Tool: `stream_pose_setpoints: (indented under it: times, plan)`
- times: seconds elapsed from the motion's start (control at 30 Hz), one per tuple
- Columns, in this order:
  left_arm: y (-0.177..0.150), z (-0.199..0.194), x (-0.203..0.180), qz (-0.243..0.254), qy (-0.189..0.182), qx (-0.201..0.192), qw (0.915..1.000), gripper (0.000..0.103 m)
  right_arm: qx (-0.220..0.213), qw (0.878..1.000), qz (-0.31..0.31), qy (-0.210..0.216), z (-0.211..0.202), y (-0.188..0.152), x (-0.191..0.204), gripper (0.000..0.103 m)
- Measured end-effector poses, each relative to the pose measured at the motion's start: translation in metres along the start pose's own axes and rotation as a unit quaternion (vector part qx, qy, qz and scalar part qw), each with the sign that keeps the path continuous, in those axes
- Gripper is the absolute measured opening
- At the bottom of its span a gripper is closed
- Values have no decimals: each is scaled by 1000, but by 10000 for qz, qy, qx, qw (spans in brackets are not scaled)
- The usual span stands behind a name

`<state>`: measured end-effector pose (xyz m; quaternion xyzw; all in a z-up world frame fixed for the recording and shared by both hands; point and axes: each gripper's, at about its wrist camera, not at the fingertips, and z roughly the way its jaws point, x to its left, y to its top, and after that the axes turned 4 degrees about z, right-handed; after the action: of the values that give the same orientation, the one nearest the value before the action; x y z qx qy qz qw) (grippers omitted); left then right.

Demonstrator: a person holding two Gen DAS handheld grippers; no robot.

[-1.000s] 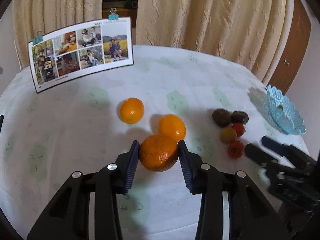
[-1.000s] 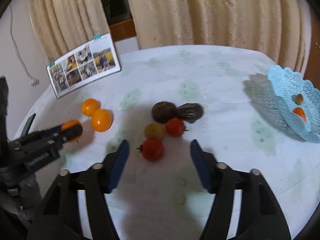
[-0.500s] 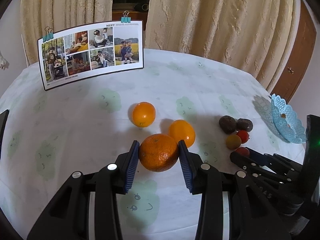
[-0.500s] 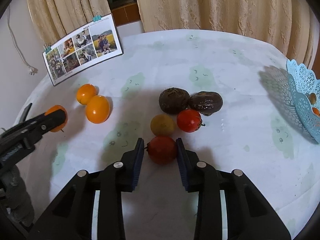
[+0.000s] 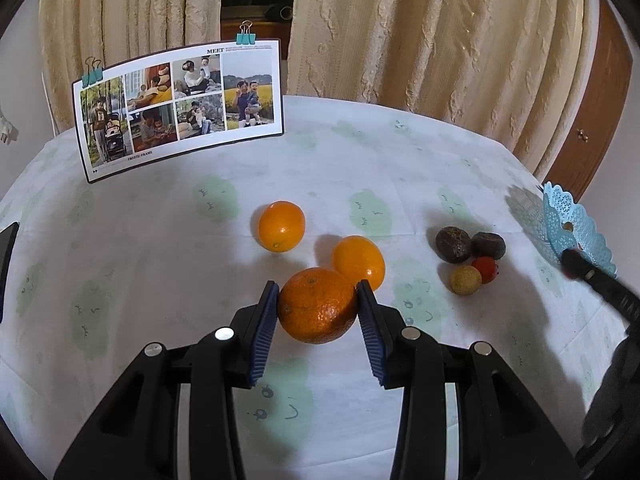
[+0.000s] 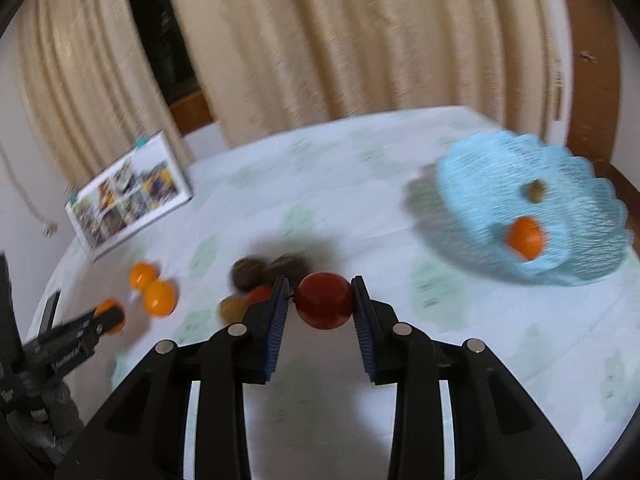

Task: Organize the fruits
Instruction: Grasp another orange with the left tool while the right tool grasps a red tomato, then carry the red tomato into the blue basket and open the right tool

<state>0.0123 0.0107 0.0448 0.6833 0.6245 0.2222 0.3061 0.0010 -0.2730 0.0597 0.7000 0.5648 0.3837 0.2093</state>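
My left gripper [image 5: 317,302] is shut on a large orange [image 5: 318,307] and holds it above the table. Two more oranges [image 5: 281,225] [image 5: 359,261] lie just beyond it. My right gripper [image 6: 320,300] is shut on a red tomato [image 6: 325,301], lifted off the cloth, left of the blue lace basket [image 6: 480,184]. The basket holds a small orange fruit [image 6: 525,237] and a brown one [image 6: 535,191]. Two dark fruits [image 5: 453,244] [image 5: 488,245], a red tomato [image 5: 485,269] and a yellow fruit [image 5: 466,280] lie in a cluster on the table.
A photo card [image 5: 180,108] with blue clips stands at the back left of the round table. Curtains hang behind. The basket [image 5: 576,232] sits at the table's right edge. The right wrist view is blurred by motion.
My right gripper closed on the red tomato, lifted it and swung right toward the blue basket. My left gripper kept hold of the orange and rose a little.
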Motion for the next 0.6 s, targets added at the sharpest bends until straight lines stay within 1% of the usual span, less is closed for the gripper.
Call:
stream_pose_setpoints:
  times: [0.13,0.3,0.6]
  plan:
    - [1,-1,-5,42,-4,3,10000,40,-321,9986,338,-244,-16,16,-33,33]
    - [2,-2,-13,99,-49,-6,9999,40,-586,9942,688,-579,-29,29,-72,33]
    - [5,-6,-33,265,-131,-28,9996,40,-775,9846,1125,-1090,-32,36,-126,33]
